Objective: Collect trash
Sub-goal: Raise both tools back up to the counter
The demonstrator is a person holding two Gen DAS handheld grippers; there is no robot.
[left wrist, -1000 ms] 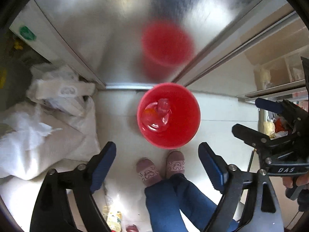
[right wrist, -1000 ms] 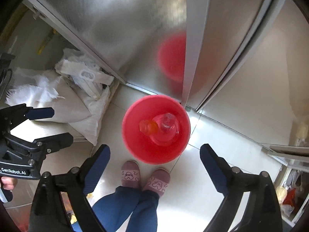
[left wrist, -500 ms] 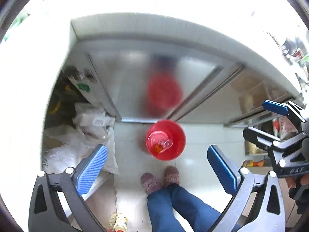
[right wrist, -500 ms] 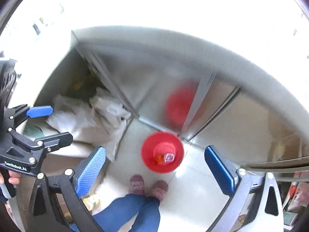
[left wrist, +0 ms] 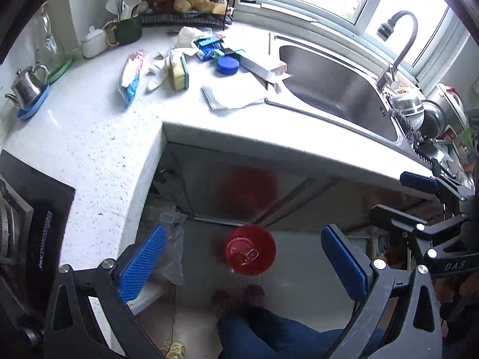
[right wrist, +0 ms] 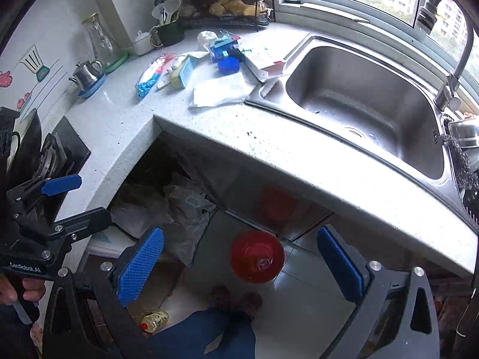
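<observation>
From the left wrist view, the left tool (left wrist: 242,264) hangs high above the floor with its blue pads spread wide apart; its jaws have just been opening and nothing sits between them. Far below, framed between the pads, a red bin (left wrist: 251,249) stands on the pale floor tiles just in front of the steel cabinet doors, with a clear plastic bottle (left wrist: 244,252) lying inside it. The person's slippered feet (left wrist: 238,297) are just this side of the bin. Up on the white speckled desk (left wrist: 95,125) the trash lies in a loose cluster left of the sink (left wrist: 335,89): a red, white and blue snack wrapper (left wrist: 131,74), a yellow sponge (left wrist: 177,71), a blue lid (left wrist: 228,65), a flat white paper (left wrist: 235,97) and a long silver box (left wrist: 263,73) reaching to the sink's rim. The right tool (left wrist: 419,206) shows at the right edge, also spread.

From the right wrist view, the right tool (right wrist: 239,264) is likewise wide apart, its jaws just opened, holding nothing. The red bin (right wrist: 257,256) sits below between its pads. The same litter rests on the desk (right wrist: 125,119) beside the sink (right wrist: 368,101). A small bottle of yellow liquid (right wrist: 155,321) lies on the floor near the feet. The left tool (right wrist: 60,200) is at the left edge, a hand (right wrist: 18,287) gripping its handle.
</observation>
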